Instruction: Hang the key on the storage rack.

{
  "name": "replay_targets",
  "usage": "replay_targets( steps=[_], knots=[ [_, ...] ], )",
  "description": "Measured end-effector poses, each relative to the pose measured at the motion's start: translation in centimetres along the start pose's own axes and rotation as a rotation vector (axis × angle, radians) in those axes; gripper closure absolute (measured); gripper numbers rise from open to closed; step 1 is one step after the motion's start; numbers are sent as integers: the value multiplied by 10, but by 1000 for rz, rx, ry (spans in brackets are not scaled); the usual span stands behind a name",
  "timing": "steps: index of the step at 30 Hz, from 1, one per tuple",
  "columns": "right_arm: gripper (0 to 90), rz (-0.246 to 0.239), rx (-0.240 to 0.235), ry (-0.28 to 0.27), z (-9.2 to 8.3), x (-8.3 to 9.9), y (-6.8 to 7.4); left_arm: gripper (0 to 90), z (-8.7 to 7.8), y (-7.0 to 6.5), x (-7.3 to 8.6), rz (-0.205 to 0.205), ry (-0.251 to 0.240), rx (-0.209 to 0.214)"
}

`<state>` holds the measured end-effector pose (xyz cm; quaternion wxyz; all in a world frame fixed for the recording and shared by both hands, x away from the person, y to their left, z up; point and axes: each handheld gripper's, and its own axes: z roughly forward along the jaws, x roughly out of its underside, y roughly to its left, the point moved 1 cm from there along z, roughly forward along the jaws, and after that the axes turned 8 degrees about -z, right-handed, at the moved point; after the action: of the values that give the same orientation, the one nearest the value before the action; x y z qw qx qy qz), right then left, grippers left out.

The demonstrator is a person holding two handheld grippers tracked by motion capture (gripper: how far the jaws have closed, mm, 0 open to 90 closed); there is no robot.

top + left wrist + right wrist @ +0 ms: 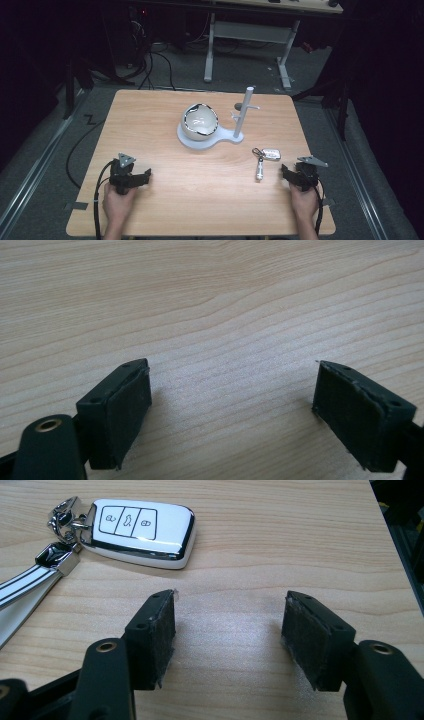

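Wooden tabletop (pixel 165 125) fills the scene, a dark room behind it. Both grippers rest near its front edge, jaws apart and holding nothing. The right gripper (pixel 227 630) sits nearest the car key (pixel 142 527), probably readied to pick it up; the left gripper (pixel 232 400) faces bare wood. Beyond, a bowl (pixel 200 121) on a white stand (pixel 235 136) looks empty.

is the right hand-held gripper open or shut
Open: the right hand-held gripper has bare table between its jaws, short of the key fob.
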<state>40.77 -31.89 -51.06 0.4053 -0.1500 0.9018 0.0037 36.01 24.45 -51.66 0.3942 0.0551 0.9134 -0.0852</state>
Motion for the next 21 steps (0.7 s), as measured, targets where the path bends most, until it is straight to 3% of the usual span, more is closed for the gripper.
replay_targets(
  steps=[21],
  knots=[
    [373, -1, -3, 1, 0, 0, 0, 161, 0, 0, 0, 3, 2, -2]
  ],
)
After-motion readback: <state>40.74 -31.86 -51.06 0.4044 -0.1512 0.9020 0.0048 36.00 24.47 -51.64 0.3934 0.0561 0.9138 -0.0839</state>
